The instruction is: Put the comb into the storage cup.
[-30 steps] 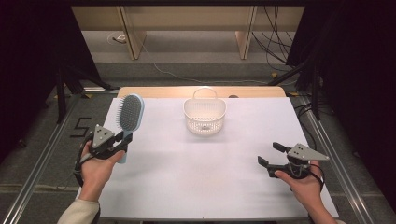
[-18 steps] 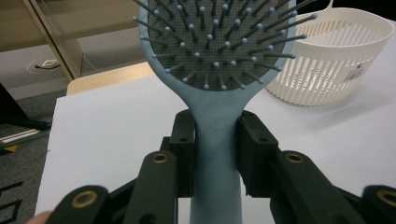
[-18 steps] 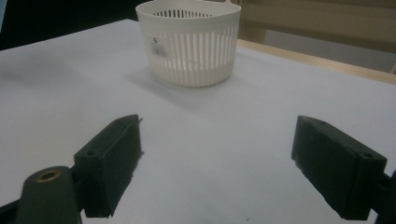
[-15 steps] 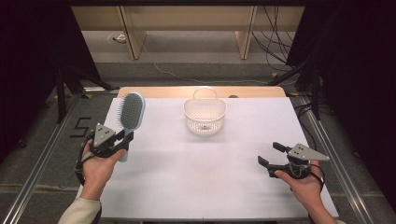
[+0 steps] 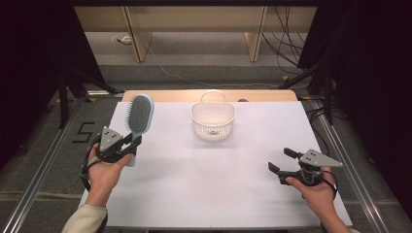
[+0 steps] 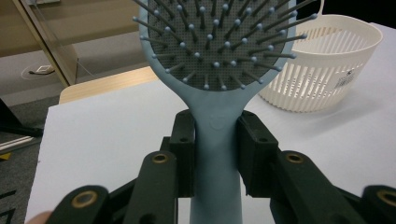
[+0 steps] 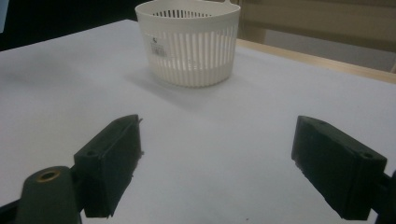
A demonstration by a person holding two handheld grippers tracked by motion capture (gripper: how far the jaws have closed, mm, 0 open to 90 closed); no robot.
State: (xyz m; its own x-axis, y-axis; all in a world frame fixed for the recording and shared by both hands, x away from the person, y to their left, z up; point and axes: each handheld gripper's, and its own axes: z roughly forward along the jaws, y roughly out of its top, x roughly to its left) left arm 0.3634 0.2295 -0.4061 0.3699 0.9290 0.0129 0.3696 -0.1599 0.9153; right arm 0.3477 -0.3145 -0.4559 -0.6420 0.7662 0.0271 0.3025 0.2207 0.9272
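The pale blue hairbrush (image 5: 138, 119) sat at the worktop's (image 5: 223, 184) left side, its handle clamped between the fingers of the left gripper (image 5: 127, 145), bristles facing up. Just right of it, near the far edge, stood a white slatted basket (image 5: 213, 121). The right gripper (image 5: 282, 162) rested well apart at the near right, fingers spread wide with nothing between them.

**A:** What do the two tools look like?

**B:** The left tool (image 5: 130, 143) and right tool (image 5: 283, 159) each have black jaws with brass-ringed screw holes, a grey three-cornered plate on top, and a trailing black cable.

**A:** And the clothing?

**B:** A cream sleeve (image 5: 83, 219) at near left.
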